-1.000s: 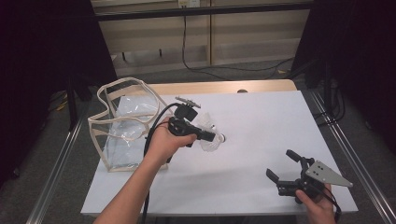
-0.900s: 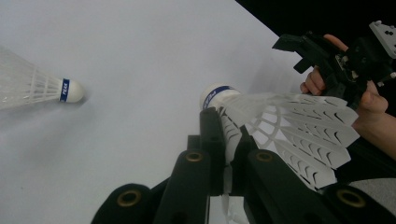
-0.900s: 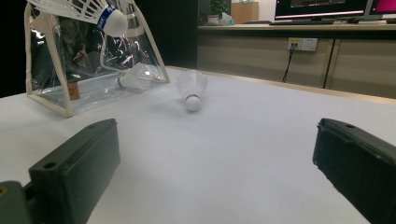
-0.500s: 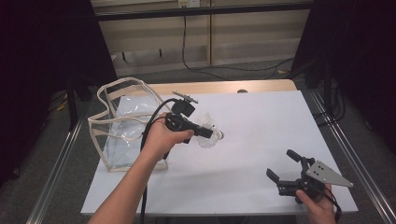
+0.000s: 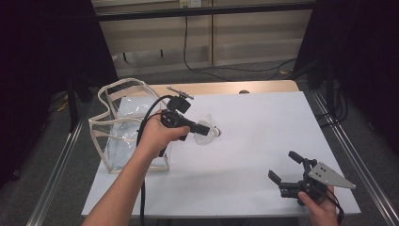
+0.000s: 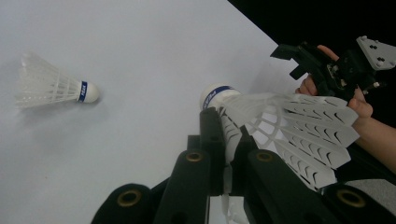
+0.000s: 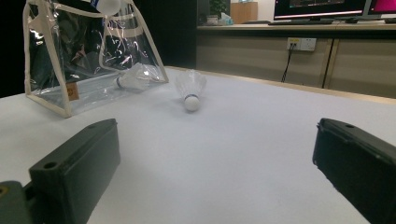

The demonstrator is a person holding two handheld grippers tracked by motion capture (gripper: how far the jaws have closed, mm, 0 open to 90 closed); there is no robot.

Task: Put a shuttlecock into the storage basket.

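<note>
While you hold it up: your left tongs [image 5: 212, 130] are clamped on the skirt of a white feathered shuttlecock with a blue band round its cork [image 6: 280, 126], above the white table [image 5: 263, 122].
Held shuttlecock, place: in the high view it sits as a pale bundle at the tips of the left tongs, just right of the clear plastic bag with cream trim [image 5: 113, 127] and off the table surface.
Held shuttlecock, long axis: in the left gripper view it runs across the tongs, cork to the upper left, feathers flaring to the lower right.
Grip point: the jaws pinch the feather skirt near its narrow end; the cork [image 6: 215, 94] stands clear of them.
Second shuttlecock: another white shuttlecock with a blue band [image 6: 51, 88] lies on its side on the table, cork pointing right in the left gripper view.
Your right tongs [image 5: 289, 172]: wide apart with nothing between them, low over the table's near right corner, well away from the bag.
Bag: it stands upright at the table's left edge, and the right gripper view shows one more shuttlecock [image 7: 133, 78] inside it.
</note>
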